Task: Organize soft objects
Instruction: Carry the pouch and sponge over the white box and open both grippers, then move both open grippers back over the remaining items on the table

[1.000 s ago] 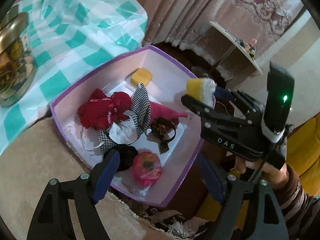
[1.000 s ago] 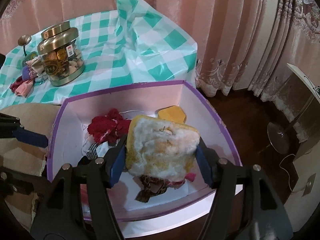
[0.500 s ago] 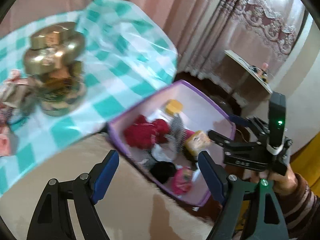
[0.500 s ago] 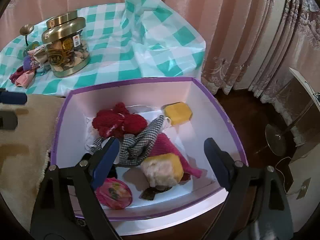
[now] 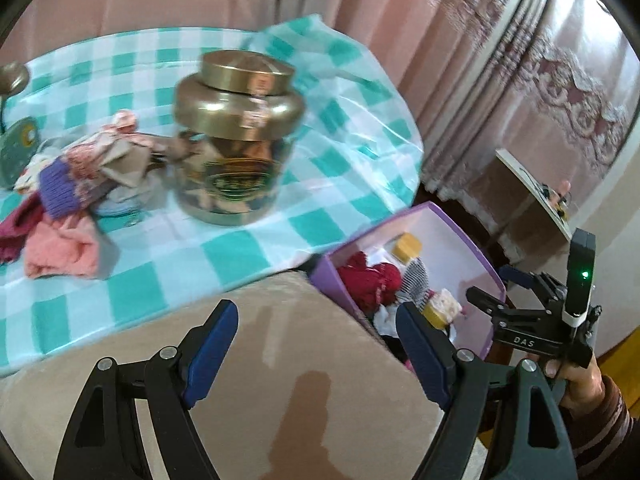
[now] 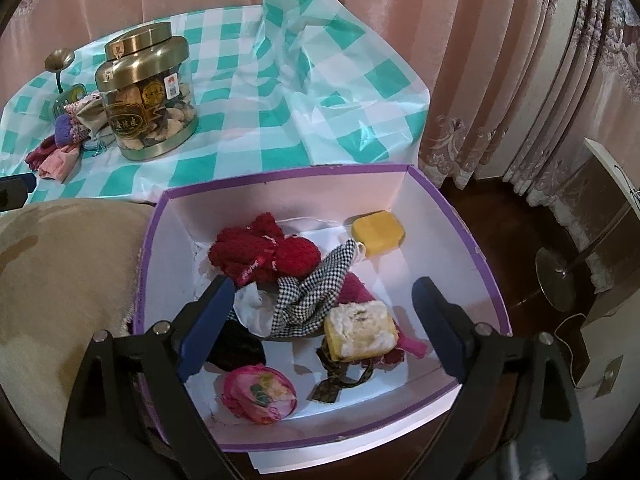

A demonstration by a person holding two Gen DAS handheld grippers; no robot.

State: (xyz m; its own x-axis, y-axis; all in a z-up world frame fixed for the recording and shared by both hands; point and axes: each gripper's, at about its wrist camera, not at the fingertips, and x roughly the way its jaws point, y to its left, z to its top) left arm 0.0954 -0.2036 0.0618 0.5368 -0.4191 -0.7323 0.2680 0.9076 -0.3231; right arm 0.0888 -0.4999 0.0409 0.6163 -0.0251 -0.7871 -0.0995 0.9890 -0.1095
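Note:
A purple-rimmed white box (image 6: 480, 256) holds soft things: a red knit piece (image 6: 260, 254), a checked cloth (image 6: 316, 292), a yellow sponge (image 6: 378, 232), a yellow-and-white sponge (image 6: 360, 332) and a pink floral pouch (image 6: 260, 398). My right gripper (image 6: 324, 332) is open and empty above the box. My left gripper (image 5: 316, 354) is open and empty over a beige cushion (image 5: 240, 380), facing a heap of soft cloths (image 5: 68, 192) on the checked tablecloth. The box (image 5: 476, 248) and the right gripper (image 5: 532, 320) show at the right of the left wrist view.
A gold-lidded jar (image 5: 236, 136) stands on the teal checked tablecloth (image 5: 340, 152) next to the cloth heap; it also shows in the right wrist view (image 6: 148, 92). Pink curtains (image 6: 500, 60) hang behind. A small shelf (image 5: 532, 184) and a fan base (image 6: 560, 276) stand on the dark floor.
My right gripper opened and let the yellow-and-white sponge drop into the box, then drew back. My left gripper swung left, from the box toward the jar and cloth heap.

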